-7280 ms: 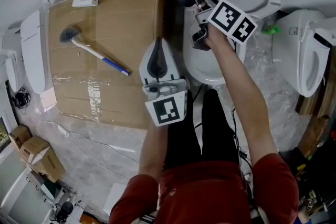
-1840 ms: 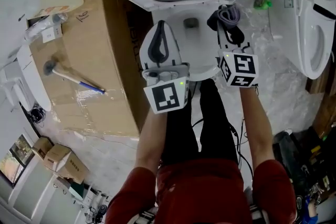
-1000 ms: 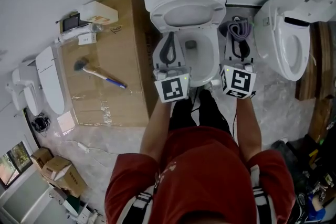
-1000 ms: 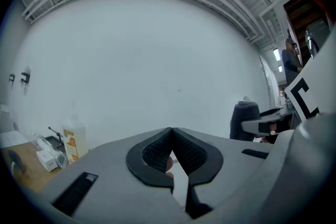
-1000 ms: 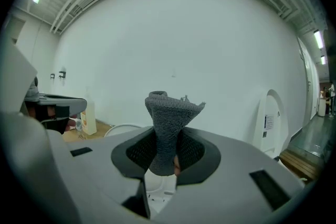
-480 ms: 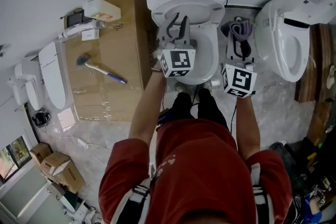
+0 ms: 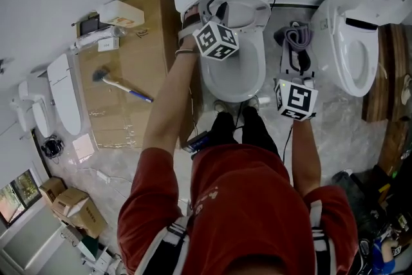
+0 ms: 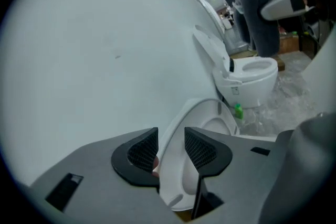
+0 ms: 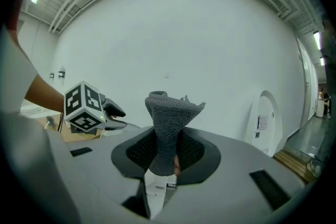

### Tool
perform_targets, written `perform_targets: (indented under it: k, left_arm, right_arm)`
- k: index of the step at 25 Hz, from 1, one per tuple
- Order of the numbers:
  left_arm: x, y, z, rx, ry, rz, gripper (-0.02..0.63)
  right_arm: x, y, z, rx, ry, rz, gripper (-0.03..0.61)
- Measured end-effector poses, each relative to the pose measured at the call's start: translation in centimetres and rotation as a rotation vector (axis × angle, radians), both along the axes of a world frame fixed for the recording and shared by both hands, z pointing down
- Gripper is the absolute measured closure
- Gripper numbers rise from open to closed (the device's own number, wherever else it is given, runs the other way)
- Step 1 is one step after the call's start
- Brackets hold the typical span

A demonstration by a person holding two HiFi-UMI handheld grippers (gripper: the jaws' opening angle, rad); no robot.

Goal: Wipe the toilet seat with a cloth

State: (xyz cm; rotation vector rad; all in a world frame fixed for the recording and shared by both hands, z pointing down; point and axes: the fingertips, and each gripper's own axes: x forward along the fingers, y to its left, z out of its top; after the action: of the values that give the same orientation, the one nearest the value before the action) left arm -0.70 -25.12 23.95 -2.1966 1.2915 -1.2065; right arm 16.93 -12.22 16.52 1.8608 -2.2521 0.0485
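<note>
The white toilet stands in the middle of the head view with its seat and lid raised against the tank. My left gripper reaches to the raised lid's left edge. In the left gripper view its jaws have just been opening and straddle the lid's rim; the pads do not press on it. My right gripper hovers to the right of the bowl, shut on a bunched grey cloth. In the right gripper view the cloth stands up from between the jaws.
A large cardboard box lies left of the toilet with a toilet brush on it. A second toilet stands at the right, seen too in the left gripper view beside a green object. Loose seats lie far left.
My left gripper has left the bowl's front left, gone to the raised lid at the back, rolled, and opened its jaws. The right gripper with the cloth has hardly shifted.
</note>
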Motion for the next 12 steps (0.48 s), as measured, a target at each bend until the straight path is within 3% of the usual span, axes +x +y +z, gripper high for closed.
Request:
perform_targets:
  k: [6,12]
  left_arm:
    - [0.4,-1.6,1.9,-0.024,-0.215,0.074,0.453]
    - [0.4,-2.1,2.7,-0.014,-0.259,0.071,0.481]
  right_arm:
    - [0.8,0.4,0.6,-0.014,0.000,0.014,0.491]
    - [1.0,0.4,1.0,-0.024,0.002,0.015,0.491]
